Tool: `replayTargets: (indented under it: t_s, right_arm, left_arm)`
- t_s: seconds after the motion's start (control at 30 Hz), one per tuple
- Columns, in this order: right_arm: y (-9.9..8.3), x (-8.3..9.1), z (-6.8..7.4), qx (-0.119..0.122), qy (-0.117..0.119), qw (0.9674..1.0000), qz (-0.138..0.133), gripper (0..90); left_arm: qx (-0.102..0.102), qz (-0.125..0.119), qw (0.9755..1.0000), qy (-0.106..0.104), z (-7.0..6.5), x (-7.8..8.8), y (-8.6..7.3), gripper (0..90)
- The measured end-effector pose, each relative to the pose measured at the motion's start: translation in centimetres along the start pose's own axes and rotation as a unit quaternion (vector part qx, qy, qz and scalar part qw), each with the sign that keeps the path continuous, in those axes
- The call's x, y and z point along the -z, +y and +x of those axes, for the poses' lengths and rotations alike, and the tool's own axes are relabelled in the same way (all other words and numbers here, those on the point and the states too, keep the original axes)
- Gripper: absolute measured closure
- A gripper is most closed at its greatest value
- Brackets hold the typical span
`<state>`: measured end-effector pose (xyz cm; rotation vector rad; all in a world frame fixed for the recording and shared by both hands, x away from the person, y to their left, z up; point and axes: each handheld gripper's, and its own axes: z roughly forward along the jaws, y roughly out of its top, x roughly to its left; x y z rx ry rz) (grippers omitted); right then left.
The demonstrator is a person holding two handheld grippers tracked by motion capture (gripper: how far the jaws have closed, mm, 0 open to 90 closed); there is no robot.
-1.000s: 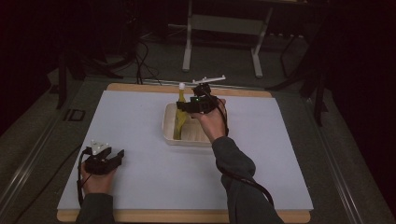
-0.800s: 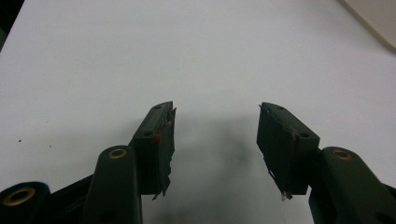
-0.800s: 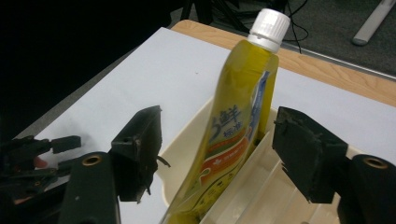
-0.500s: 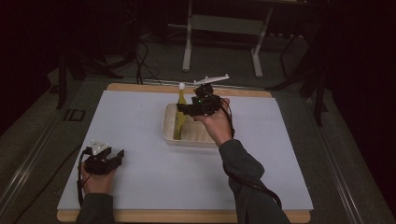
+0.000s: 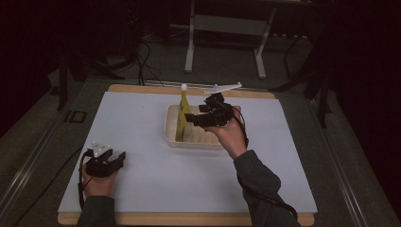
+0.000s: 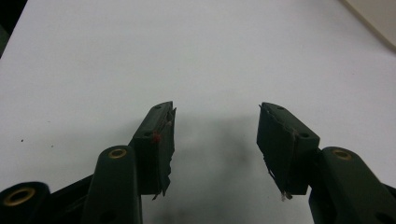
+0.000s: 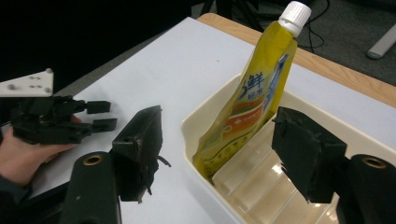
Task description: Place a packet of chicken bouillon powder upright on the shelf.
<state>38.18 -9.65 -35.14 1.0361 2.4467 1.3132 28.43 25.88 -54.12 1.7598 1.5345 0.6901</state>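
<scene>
Near the front left corner of the tabletop [image 5: 142, 142], a hand is holding the left tongs [image 5: 119, 156] low over the white surface, well apart from everything else. In the left gripper view the left tongs [image 6: 215, 135] are standing wide open, with nothing between the jaws but bare white surface and their own faint shadow.

Farther in, toward the middle of the tabletop and a little nearer its back edge, a cream tray [image 5: 169, 127] is sitting flat. A person's right hand [image 5: 229, 135] is reaching over the tray's right side, holding the right tongs [image 5: 189, 118] just beside a yellow pouch [image 5: 182, 118]. In the right gripper view the right tongs [image 7: 217, 149] are spread open around the tray's near wall, one jaw outside the tray [image 7: 196, 126] and the other over its ribbed floor, gripping nothing.

The pouch [image 7: 252, 102] is standing in the left end of the tray, leaning against the tray's wall, its white cap [image 7: 295, 11] pointing up toward the back edge of the tabletop. Whether the jaws are touching the pouch is hard to tell.
</scene>
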Motion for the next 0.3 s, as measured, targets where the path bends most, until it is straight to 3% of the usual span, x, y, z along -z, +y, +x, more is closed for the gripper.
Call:
replayTargets:
  t_s: [0.2,0.3]
  right_arm:
    - [-1.8,0.9,0.0,0.002,0.010,0.9999,0.001,34.2]
    - [-3.6,1.3,-0.2,0.013,-0.002,0.9999,0.003,34.2]
  left_arm:
    - [0.001,-0.001,1.0000,0.003,0.0,0.0,0.0,45.9]
    - [0.005,0.000,1.0000,0.005,0.0,0.0,0.0,44.3]
